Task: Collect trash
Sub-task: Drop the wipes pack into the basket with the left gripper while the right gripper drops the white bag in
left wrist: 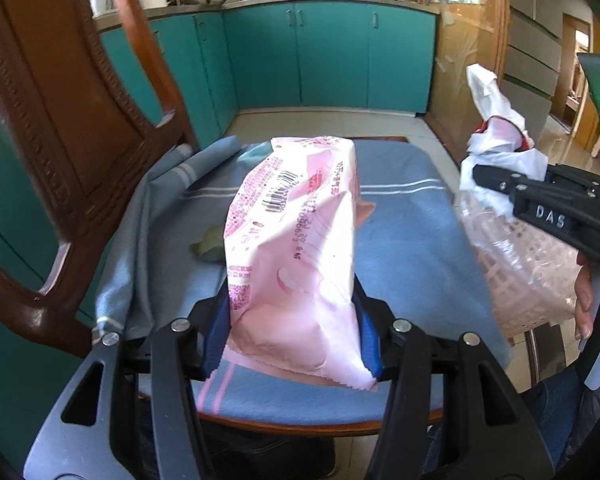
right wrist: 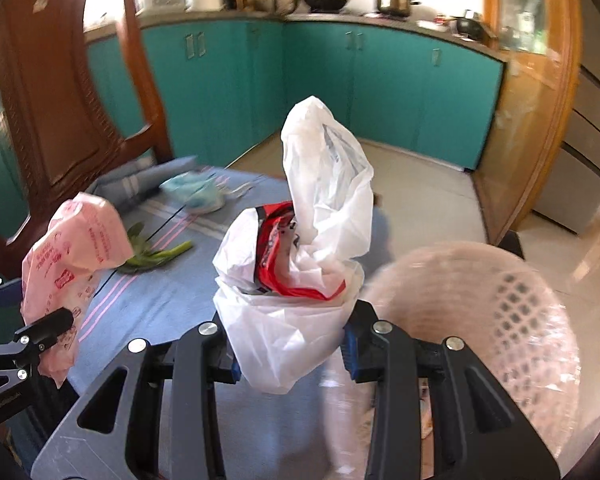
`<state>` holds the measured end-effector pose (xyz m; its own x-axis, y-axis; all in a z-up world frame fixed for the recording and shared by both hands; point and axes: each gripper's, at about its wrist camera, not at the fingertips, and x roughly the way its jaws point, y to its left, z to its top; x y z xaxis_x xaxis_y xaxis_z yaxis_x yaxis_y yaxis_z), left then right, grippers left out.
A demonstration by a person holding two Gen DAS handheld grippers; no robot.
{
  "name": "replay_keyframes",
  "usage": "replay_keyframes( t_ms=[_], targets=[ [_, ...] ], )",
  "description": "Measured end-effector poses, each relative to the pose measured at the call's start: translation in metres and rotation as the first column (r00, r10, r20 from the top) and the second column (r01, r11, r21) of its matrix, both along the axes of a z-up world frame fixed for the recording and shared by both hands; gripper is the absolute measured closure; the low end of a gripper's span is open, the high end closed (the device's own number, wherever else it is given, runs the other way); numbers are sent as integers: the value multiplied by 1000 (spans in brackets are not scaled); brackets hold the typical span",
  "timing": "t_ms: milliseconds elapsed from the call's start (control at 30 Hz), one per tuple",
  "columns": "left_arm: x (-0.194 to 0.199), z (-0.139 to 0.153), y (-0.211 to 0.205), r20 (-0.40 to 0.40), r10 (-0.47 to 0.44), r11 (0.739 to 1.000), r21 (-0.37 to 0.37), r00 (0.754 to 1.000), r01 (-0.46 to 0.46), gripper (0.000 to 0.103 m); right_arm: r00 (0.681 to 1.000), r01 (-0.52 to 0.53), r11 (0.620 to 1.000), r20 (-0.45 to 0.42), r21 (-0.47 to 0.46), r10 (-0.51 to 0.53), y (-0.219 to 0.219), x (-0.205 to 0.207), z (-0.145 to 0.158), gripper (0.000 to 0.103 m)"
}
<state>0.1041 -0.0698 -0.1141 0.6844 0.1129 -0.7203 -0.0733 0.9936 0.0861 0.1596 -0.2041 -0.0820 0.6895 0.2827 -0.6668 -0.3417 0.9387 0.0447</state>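
Trash in hand: a pink wrapper (left wrist: 296,248) is pinched by the left tongs (left wrist: 294,332); a white bag (right wrist: 300,264) holding a red packet (right wrist: 276,240) is pinched by the right tongs (right wrist: 290,350), both raised above the tabletop (left wrist: 404,236).
Trash left: green scraps (right wrist: 156,256) and a teal mask (right wrist: 198,194) are seen on the blue cloth.
Bin: a pink mesh basket (right wrist: 500,320) is blurred at right.
Room: teal cabinets (left wrist: 332,56) and a wooden chair (left wrist: 60,128) are seen behind.

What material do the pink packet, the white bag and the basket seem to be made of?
Pink packet: thin glossy plastic film, probably; it creases sharply and has printed text.
White bag: soft, translucent plastic; it crumples loosely.
Basket: rigid pale plastic, judging by its moulded lattice holes.
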Motion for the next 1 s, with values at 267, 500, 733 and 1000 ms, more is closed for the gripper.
replay_keyframes(
  t_ms=[267,500,733,1000],
  targets=[
    [15,8,-50,27,-97,995,-23,995,98,48,978,208,978,16,-6,-208,-76,-3,5,66],
    [39,7,-101,29,-209,976,-62,977,211,48,942,334,943,-29,-13,-334,-132,-11,-5,66],
    [73,0,-172,18,-350,931,-101,936,350,48,916,398,917,-50,-33,-399,-161,-15,-17,66],
    [91,-29,-228,-51,-435,898,-102,899,429,47,881,463,886,-95,-28,-464,-189,-20,-28,66]
  ],
)
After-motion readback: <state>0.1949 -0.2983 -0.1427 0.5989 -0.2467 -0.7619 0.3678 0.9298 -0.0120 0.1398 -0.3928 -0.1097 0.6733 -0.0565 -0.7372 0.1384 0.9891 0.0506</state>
